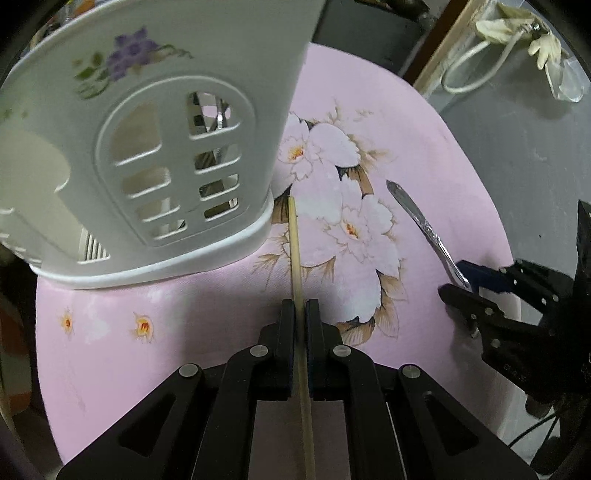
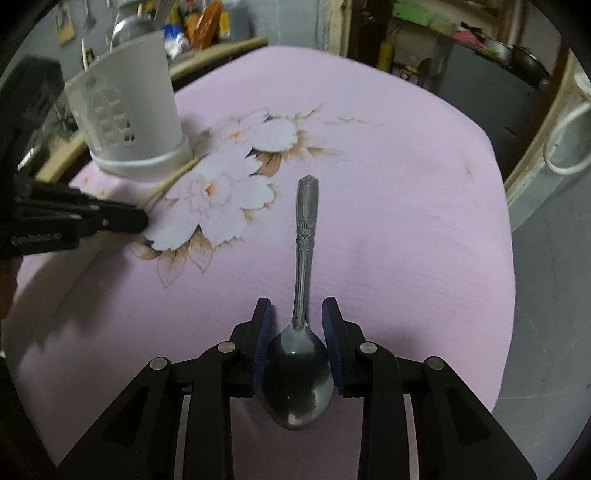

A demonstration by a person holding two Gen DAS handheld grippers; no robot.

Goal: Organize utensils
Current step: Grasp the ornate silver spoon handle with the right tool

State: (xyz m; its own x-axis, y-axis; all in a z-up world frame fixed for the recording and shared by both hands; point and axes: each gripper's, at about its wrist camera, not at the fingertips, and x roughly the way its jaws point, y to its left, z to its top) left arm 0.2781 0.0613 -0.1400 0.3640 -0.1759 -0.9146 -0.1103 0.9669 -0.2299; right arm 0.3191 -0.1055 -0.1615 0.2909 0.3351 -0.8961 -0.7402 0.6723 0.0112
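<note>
My left gripper (image 1: 301,306) is shut on a wooden chopstick (image 1: 294,243) whose tip points at the base of the white perforated utensil holder (image 1: 155,147). In the right wrist view the left gripper (image 2: 142,218) holds the chopstick (image 2: 173,179) beside the holder (image 2: 129,122). A steel spoon (image 2: 304,258) lies on the pink floral cloth (image 2: 388,184), handle pointing away. My right gripper (image 2: 297,314) is open, its blue pads on either side of the spoon's neck and bowl. It also shows in the left wrist view (image 1: 458,284) at the spoon (image 1: 421,218).
The holder stands at the table's far left corner with utensils inside. Cluttered shelves (image 2: 192,26) and dark cabinets (image 2: 480,74) lie beyond the table. A white cable and cloth (image 1: 509,33) hang at the right. The cloth drops off at the table's right edge.
</note>
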